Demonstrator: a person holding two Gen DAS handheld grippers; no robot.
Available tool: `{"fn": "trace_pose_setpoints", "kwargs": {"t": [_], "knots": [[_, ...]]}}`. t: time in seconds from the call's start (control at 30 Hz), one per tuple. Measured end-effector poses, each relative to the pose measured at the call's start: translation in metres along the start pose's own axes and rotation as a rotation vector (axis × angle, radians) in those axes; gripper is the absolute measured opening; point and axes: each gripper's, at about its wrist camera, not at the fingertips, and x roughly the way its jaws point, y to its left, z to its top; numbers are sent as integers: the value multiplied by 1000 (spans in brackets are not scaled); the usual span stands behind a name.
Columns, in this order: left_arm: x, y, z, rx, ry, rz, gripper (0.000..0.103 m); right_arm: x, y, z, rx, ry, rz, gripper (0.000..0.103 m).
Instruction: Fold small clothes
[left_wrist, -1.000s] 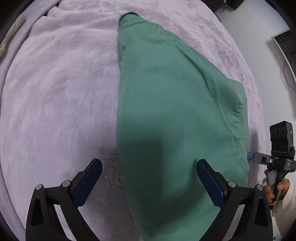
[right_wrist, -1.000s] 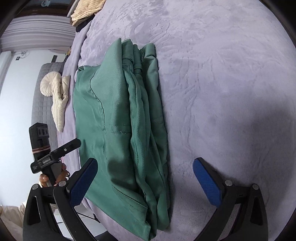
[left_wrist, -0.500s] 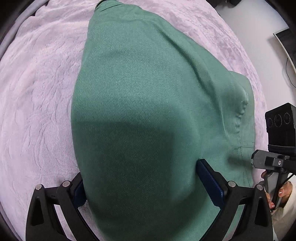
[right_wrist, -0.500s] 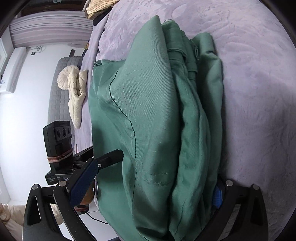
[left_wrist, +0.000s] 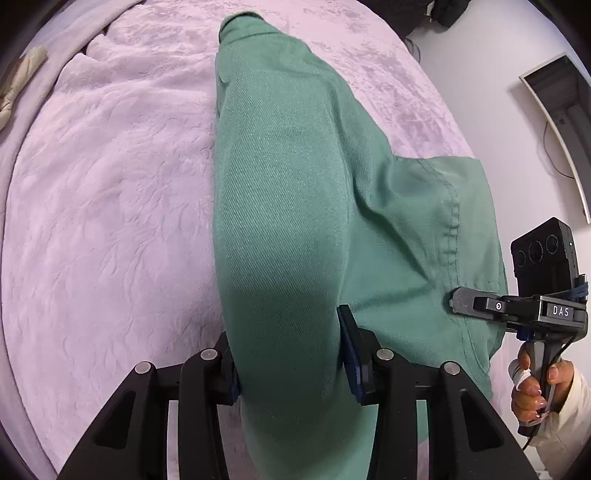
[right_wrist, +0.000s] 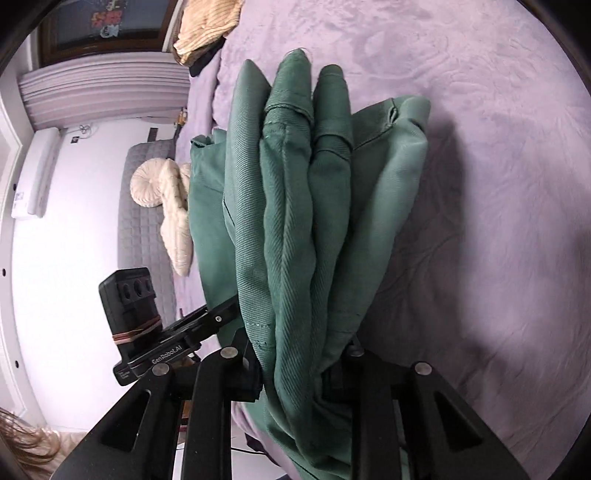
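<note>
A green garment (left_wrist: 295, 206) lies folded lengthwise on the lilac plush bed cover (left_wrist: 110, 221). My left gripper (left_wrist: 288, 354) is shut on the near edge of the green garment, cloth bulging between its blue pads. My right gripper (right_wrist: 299, 354) is shut on several bunched layers of the same garment (right_wrist: 303, 206) at its other near corner. Each gripper shows in the other's view, the right one (left_wrist: 480, 306) at the garment's right edge, the left one (right_wrist: 199, 325) at its left edge.
A cream cushion (right_wrist: 166, 199) lies on a grey quilted sofa (right_wrist: 140, 221) beyond the bed. A beige folded cloth (right_wrist: 207, 26) sits at the bed's far end. A white wall and a dark monitor (left_wrist: 565, 110) stand to the right of the bed.
Both grippers moved in over the green garment's near edge and closed on it. The cloth now bunches up between the jaws of each.
</note>
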Motion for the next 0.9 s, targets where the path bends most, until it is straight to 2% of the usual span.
{"fn": "trace_pose_setpoints", "kwargs": {"t": [0.3,0.5,0.63,0.7,0.77,0.83,0.9], "knots": [[-61,42,-46,35,9,-16,44,25,51,-62,-2,-9,16,25],[-99,81,-92,59,40,38,44,68,64,-114,54,9,62,25],[-100,109,-126,70,85,96,44,107,57,-142,100,43,62,25],[-89,127,-143,37,118,134,45,128,46,-147,122,72,11,28],[-85,140,-155,3,126,163,46,139,41,-146,130,70,-85,28],[-100,146,-161,-18,73,158,47,131,43,-144,103,34,-200,38],[-119,147,-162,-9,18,184,47,118,52,-143,52,-4,-354,51]]}}
